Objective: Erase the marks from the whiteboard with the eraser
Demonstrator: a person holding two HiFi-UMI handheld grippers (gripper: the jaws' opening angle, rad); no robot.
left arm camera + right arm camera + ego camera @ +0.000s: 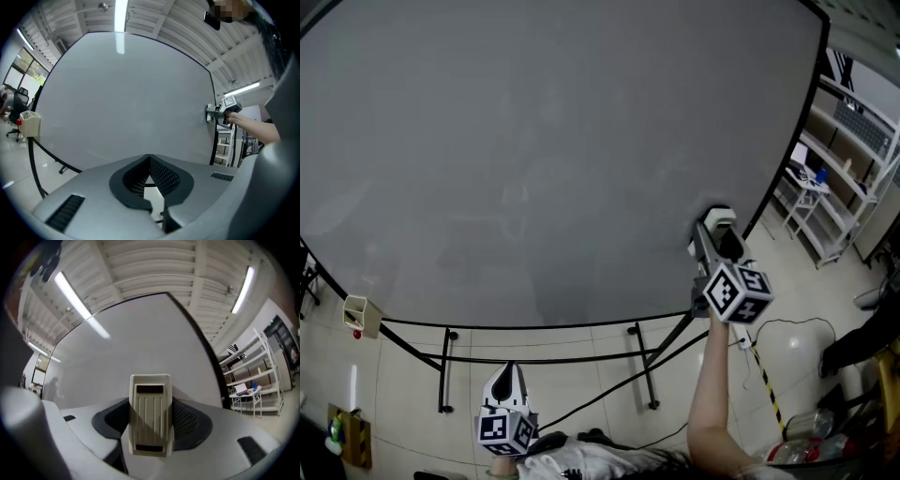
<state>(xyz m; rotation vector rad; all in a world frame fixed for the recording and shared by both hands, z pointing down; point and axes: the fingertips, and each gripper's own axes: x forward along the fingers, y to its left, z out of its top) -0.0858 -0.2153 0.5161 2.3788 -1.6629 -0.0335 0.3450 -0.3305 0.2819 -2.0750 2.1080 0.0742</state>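
Observation:
A large whiteboard [544, 159] on a black stand fills the head view; its surface looks plain grey with only faint smudges near the middle. My right gripper [716, 234] is shut on a cream-coloured eraser [150, 414], held against the board's lower right part near its black edge. The eraser [719, 221] shows as a pale block at the gripper's tip. My left gripper [507, 384] hangs low, below the board's bottom edge, with its jaws closed together on nothing [149, 176]. In the left gripper view the right gripper [220, 112] appears at the board's right edge.
The board's black stand legs and crossbar [544, 356] cross the tiled floor below it. A small cream box [356, 314] hangs at the board's lower left corner. White shelving [839, 178] stands to the right, and a cable [787, 328] lies on the floor.

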